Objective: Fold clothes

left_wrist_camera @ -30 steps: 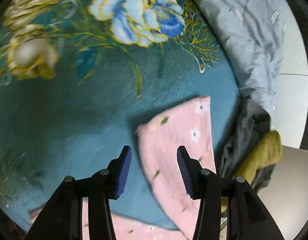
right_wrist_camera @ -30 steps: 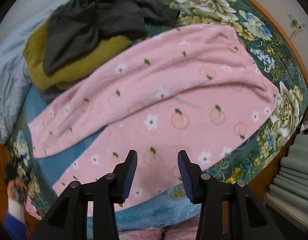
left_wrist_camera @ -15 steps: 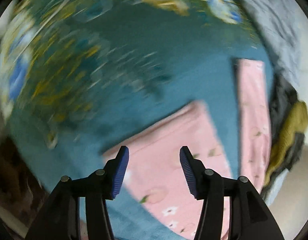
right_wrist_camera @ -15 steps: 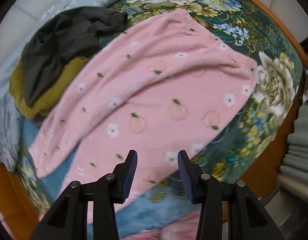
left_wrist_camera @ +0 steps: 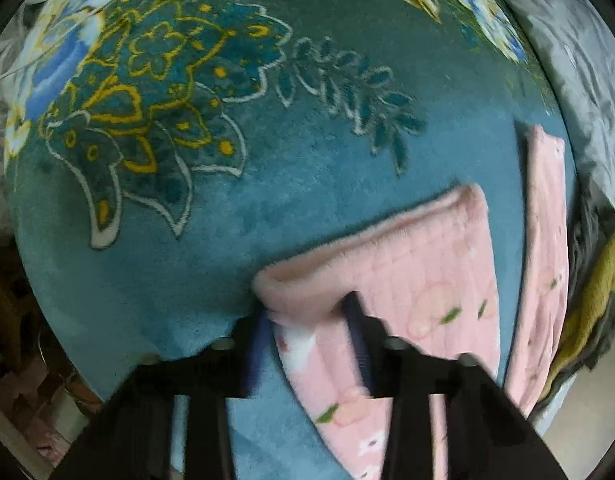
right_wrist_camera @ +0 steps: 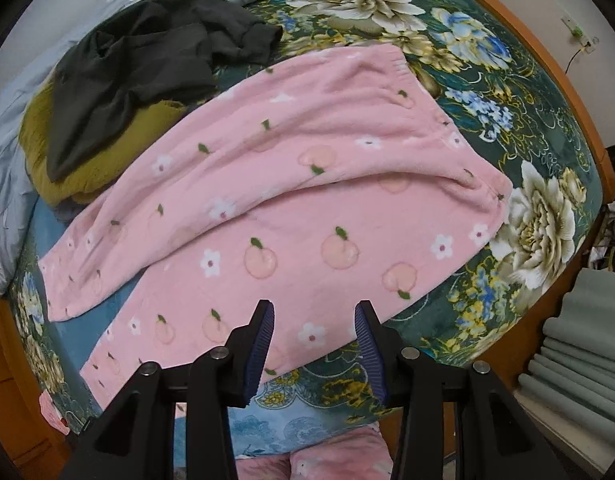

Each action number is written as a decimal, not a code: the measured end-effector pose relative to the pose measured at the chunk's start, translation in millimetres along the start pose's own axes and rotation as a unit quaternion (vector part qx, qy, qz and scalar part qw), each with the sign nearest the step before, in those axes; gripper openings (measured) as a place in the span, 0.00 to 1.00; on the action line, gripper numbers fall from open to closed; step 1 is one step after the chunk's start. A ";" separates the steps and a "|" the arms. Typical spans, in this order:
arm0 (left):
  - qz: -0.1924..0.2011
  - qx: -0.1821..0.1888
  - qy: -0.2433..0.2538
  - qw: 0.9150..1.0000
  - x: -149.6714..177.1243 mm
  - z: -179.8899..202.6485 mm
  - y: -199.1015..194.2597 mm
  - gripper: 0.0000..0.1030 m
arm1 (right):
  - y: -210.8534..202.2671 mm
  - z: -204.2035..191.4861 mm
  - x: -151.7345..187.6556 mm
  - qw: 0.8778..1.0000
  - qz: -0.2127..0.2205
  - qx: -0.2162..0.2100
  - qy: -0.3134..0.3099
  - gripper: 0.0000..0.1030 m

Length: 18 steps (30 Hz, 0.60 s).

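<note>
Pink fleece trousers (right_wrist_camera: 307,200) printed with peaches and flowers lie spread across the blue floral bedspread (right_wrist_camera: 547,120). In the left wrist view the cuff of one leg (left_wrist_camera: 367,248) is bunched between the jaws of my left gripper (left_wrist_camera: 307,316), which are closing and pinch its corner. The other leg (left_wrist_camera: 543,240) lies flat to the right. My right gripper (right_wrist_camera: 313,332) hangs open just above the trousers' near edge, close to the waist end, with nothing between its pads.
A dark grey garment (right_wrist_camera: 147,64) lies on an olive one (right_wrist_camera: 91,168) at the back left, beside a grey quilt (right_wrist_camera: 11,152). The bed's wooden rim (right_wrist_camera: 547,48) runs along the right. Folded grey-green cloth (right_wrist_camera: 579,360) sits off the bed, and another pink piece (right_wrist_camera: 327,460) lies below the gripper.
My left gripper swept across the bedspread to the nearer leg's cuff and its jaws narrowed onto the fabric. The right gripper shifted toward the waist end, its jaws unchanged.
</note>
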<state>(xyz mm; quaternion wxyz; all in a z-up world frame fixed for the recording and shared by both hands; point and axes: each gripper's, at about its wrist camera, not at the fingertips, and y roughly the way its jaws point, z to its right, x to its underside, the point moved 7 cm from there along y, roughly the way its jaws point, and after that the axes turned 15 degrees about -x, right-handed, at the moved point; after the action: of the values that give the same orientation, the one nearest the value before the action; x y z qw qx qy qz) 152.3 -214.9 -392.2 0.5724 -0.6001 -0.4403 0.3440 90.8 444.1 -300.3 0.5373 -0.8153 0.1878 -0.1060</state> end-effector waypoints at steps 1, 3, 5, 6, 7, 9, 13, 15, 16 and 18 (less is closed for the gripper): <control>-0.003 0.007 -0.010 1.000 -0.5 -0.3 -1.7 0.10 | -0.6 4.3 -1.4 1.000 0.001 0.001 0.005 0.44; 0.012 0.011 -0.022 1.000 -4.4 -1.1 -13.1 0.09 | -2.6 16.3 -4.7 1.000 0.005 -0.003 0.022 0.44; 0.030 0.014 -0.024 0.999 -9.1 -1.2 -26.0 0.08 | -4.3 31.0 -7.2 0.999 0.010 -0.006 0.039 0.44; 0.038 0.015 -0.023 0.999 -11.4 -0.9 -32.8 0.08 | -4.8 39.8 -7.9 0.999 0.012 -0.006 0.048 0.44; 0.045 0.012 -0.020 0.999 -12.8 -0.4 -38.2 0.08 | -5.3 48.6 -8.7 0.998 0.014 -0.007 0.057 0.44; 0.052 0.004 -0.012 0.999 -12.7 1.4 -44.6 0.08 | -3.3 70.9 -8.1 0.997 0.016 -0.005 0.076 0.44; 0.049 -0.025 -0.005 0.998 -5.2 9.7 -49.9 0.08 | 10.4 126.3 -10.5 0.991 0.018 -0.004 0.130 0.44; 0.050 -0.036 -0.007 0.998 -6.3 10.2 -54.9 0.08 | 18.3 156.6 -13.1 0.987 0.019 0.002 0.157 0.44; 0.052 -0.042 -0.007 0.998 -4.3 10.6 -57.2 0.08 | 21.5 169.4 -15.2 0.985 0.023 0.000 0.171 0.44; 0.057 -0.056 0.001 0.997 -1.0 12.0 -62.7 0.08 | 27.9 194.6 -19.6 0.980 0.030 -0.004 0.198 0.44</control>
<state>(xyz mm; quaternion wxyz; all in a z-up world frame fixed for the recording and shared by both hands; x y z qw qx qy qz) 132.5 -214.0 -331.5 0.5182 -0.6554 -0.4233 0.3503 140.5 605.2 -403.1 0.4889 -0.7747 0.3148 -0.2483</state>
